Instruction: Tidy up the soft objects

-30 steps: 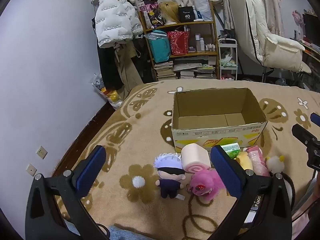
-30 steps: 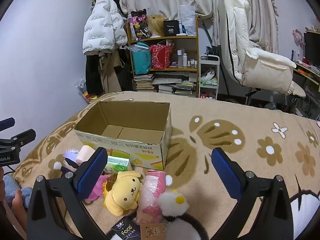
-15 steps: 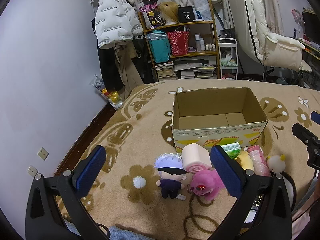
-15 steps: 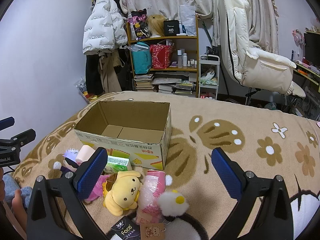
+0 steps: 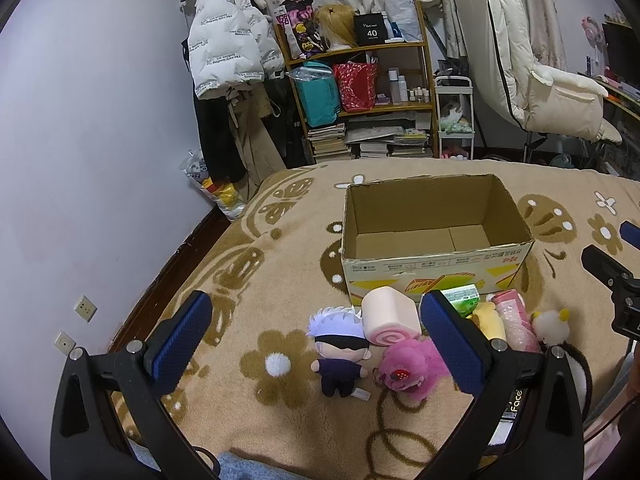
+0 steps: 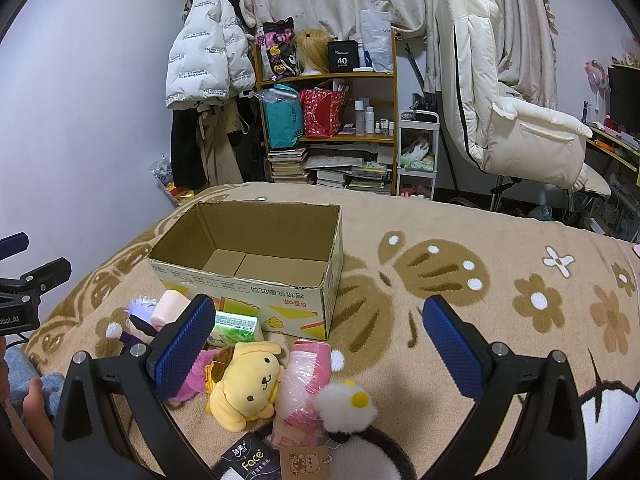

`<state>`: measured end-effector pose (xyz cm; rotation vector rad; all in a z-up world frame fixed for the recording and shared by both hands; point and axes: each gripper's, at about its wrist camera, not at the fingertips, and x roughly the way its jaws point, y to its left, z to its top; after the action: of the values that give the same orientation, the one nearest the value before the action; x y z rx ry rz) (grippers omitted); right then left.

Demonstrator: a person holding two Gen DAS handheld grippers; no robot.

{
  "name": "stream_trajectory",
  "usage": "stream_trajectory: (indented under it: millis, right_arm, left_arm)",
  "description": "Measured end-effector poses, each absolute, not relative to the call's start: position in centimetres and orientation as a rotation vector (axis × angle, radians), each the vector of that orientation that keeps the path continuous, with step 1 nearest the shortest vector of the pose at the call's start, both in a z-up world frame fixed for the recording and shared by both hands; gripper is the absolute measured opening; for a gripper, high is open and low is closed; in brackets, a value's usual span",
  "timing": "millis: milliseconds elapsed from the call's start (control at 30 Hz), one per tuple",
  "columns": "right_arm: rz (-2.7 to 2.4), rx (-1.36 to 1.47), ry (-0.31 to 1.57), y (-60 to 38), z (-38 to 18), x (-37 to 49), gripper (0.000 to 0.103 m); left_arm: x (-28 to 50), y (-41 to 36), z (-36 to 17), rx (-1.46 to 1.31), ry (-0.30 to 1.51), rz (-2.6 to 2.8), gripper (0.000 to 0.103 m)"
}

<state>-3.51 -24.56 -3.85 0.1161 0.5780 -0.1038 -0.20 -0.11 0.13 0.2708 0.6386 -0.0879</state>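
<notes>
An empty open cardboard box [image 5: 436,236] [image 6: 256,264] stands on a tan flowered blanket [image 5: 280,280]. Soft toys lie in a row in front of it: a white-haired doll [image 5: 340,350], a pink swirl-roll cushion [image 5: 390,318], a magenta plush [image 5: 412,368], a yellow dog plush [image 6: 244,384], a pink wrapped pack [image 6: 304,380] and a white fluffy toy [image 6: 346,404]. A green packet [image 6: 236,326] leans on the box. My left gripper [image 5: 316,344] is open above the doll. My right gripper [image 6: 316,344] is open above the pink pack. Both are empty.
A black "Face" packet [image 6: 250,460] and a bear tag [image 6: 306,462] lie at the near edge. Behind the bed stand a cluttered shelf [image 5: 360,92], hanging coats [image 5: 228,52], a white cart [image 5: 454,120] and a cream chair [image 6: 516,120]. A wall is at left.
</notes>
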Motion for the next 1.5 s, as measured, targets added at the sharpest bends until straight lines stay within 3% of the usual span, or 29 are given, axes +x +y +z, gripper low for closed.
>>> stream_trajectory:
  millis: [1500]
  right_arm:
    - [-0.1,0.108,0.591,-24.39,-4.56,-3.1,0.103]
  left_arm:
    - [-0.38,-0.41,-0.69,0.293,0.635,-0.073,0.103]
